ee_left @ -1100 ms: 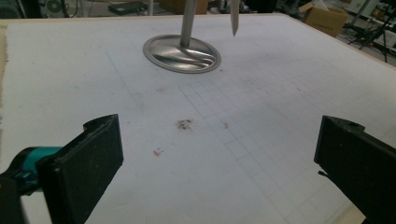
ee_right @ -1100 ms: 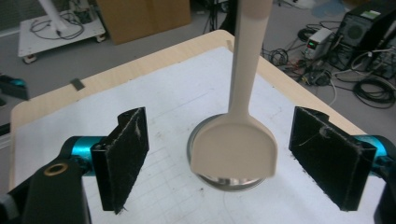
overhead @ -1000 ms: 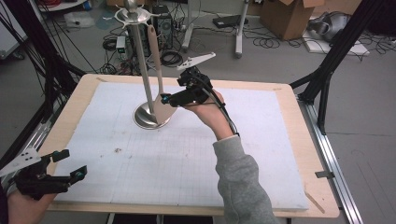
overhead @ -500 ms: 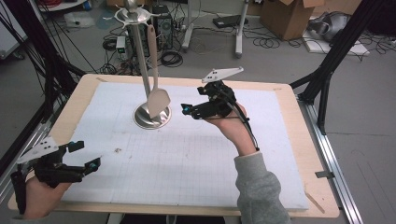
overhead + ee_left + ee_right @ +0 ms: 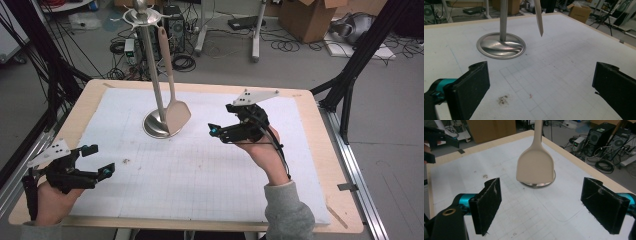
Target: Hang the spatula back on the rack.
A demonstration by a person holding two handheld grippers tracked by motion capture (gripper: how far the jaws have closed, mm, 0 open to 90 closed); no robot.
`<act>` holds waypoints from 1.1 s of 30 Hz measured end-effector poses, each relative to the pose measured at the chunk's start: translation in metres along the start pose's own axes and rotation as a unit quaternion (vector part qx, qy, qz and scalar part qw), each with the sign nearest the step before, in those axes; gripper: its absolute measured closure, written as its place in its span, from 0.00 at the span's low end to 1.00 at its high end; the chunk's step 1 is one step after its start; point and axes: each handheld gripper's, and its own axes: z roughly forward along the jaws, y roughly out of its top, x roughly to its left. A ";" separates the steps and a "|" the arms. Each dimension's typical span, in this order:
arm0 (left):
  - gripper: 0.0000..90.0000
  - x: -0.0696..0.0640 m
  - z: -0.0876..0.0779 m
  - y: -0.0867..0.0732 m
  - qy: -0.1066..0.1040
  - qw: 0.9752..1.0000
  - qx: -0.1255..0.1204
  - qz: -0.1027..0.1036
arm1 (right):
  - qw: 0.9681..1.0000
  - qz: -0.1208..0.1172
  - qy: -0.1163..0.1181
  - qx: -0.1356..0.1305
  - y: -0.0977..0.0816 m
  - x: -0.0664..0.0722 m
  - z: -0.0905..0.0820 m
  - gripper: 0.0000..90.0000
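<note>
Ahead of the right gripper (image 5: pixel 218 131), whose jaws stand wide apart and hold nothing, the beige plastic spatula (image 5: pixel 535 167) hangs upright from the tall silver metal stand (image 5: pixel 152 75), its flat blade just above the stand's round base and centred between the two jaws in the right gripper view. Well apart from both, the left gripper (image 5: pixel 98 161) sits low over the near left of the white gridded tabletop (image 5: pixel 200 170), its jaws also spread wide and empty, with the stand's base farther ahead of them and a small brown stain (image 5: pixel 502 99) between them.
</note>
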 end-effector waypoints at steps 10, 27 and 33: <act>0.02 -0.001 0.007 0.003 0.000 1.000 -0.010 -0.001 | 0.999 0.024 -0.002 -0.024 -0.043 -0.007 -0.012 0.18; 0.02 -0.003 0.003 0.005 0.007 1.000 -0.023 0.001 | 0.997 0.058 -0.023 -0.049 -0.103 -0.019 -0.043 0.18; 0.02 -0.002 0.004 0.004 0.009 1.000 -0.023 -0.001 | 0.996 0.062 -0.040 -0.050 -0.117 -0.020 -0.052 0.18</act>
